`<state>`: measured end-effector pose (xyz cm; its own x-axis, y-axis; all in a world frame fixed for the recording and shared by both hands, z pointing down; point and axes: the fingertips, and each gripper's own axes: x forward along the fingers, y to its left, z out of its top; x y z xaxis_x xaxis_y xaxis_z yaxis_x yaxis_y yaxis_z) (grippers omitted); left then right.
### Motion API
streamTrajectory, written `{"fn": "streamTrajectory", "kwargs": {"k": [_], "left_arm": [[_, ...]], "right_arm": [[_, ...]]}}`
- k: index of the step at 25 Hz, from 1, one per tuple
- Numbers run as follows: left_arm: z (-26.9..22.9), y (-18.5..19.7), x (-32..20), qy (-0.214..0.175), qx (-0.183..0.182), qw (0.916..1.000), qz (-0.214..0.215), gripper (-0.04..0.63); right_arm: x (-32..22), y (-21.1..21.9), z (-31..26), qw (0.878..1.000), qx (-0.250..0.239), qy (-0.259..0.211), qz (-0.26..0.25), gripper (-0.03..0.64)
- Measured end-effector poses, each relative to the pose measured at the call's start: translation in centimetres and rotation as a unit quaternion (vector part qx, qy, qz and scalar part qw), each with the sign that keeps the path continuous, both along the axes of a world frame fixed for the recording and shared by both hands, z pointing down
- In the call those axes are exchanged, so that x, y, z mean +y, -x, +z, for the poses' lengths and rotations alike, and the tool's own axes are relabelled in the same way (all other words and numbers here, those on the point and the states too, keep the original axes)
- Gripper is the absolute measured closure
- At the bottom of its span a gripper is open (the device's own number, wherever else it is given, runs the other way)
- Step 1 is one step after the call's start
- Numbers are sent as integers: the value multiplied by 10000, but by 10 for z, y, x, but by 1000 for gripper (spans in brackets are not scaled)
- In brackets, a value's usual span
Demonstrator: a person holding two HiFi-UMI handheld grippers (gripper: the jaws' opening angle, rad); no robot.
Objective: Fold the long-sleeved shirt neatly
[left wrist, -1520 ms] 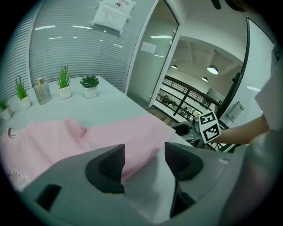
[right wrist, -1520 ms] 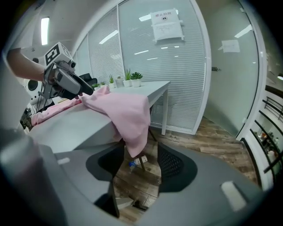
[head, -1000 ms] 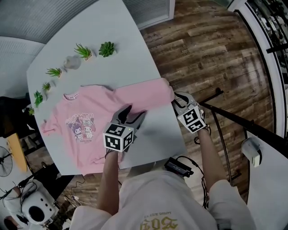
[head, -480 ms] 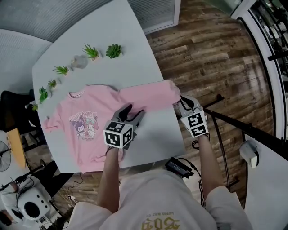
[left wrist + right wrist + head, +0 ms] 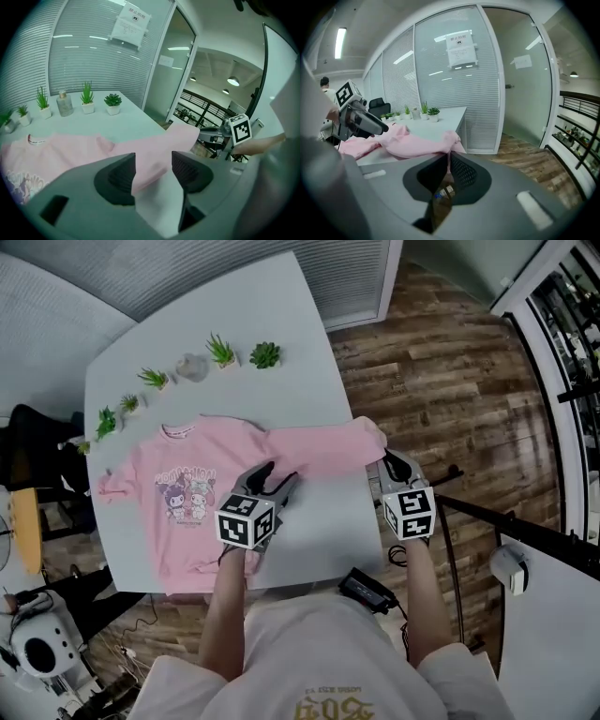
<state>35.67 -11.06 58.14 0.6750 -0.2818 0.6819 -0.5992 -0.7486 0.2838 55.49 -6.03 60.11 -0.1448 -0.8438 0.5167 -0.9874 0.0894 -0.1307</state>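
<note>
Wood-plank floor (image 5: pixel 441 381) wraps round the white table (image 5: pixel 291 324) in the head view, and only from up here do I get the whole layout. The pink long-sleeved shirt (image 5: pixel 187 493) lies flat, front up with its cartoon print showing, ahead and to the left of my left gripper (image 5: pixel 279 472). Its sleeve (image 5: pixel 319 448) stretches across in front of that gripper to the right gripper (image 5: pixel 386 457), which sits at the table's edge with the cuff (image 5: pixel 373 432) at its tips. A row of small potted plants (image 5: pixel 265 354) and a bottle (image 5: pixel 191 367) stand well beyond both grippers, along the far edge.

From the left gripper view I see what the head camera can't. The jaws stand spread, having just closed a little, with the sleeve running across the gap between them and neither pad clamping it. The cloth rises off the table toward the right gripper, out to the right. Behind the plants is a glass wall (image 5: pixel 93 61) with blinds and a paper notice (image 5: pixel 132 18).

The right gripper view settles the grip: the jaws have just closed and are pressed together on the cuff end of the sleeve, with pink cloth bunched right at the tips. The left gripper hovers off to the left, over the shirt. A glass door (image 5: pixel 520 84) and a railing (image 5: pixel 576 117) lie to the right.
</note>
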Motion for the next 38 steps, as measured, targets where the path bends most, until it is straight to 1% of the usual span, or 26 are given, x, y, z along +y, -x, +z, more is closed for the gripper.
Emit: {"fn": "streamTrajectory", "kwargs": {"k": [10,17,25,31,38], "left_arm": [[-38,36,-17,-359,192,9980,-479,347],[-68,81,-28,-676,279,9926,-967,341],[-95,125,-33,-994,409,9835,-1454,341],[-110,138,-30,-1154,437,9796,-1587,341],[-126,163,-26,-1386,344,9729,-1817,339]], "right_arm": [[-17,16,-53,9992,33,-405,-19,586],[-26,33,-79,9988,21,-498,-6,586],[-26,58,-102,9971,-284,-705,105,586],[-26,76,-116,9955,-422,-844,57,586],[-31,95,-138,9915,-765,-1047,-101,586]]}}
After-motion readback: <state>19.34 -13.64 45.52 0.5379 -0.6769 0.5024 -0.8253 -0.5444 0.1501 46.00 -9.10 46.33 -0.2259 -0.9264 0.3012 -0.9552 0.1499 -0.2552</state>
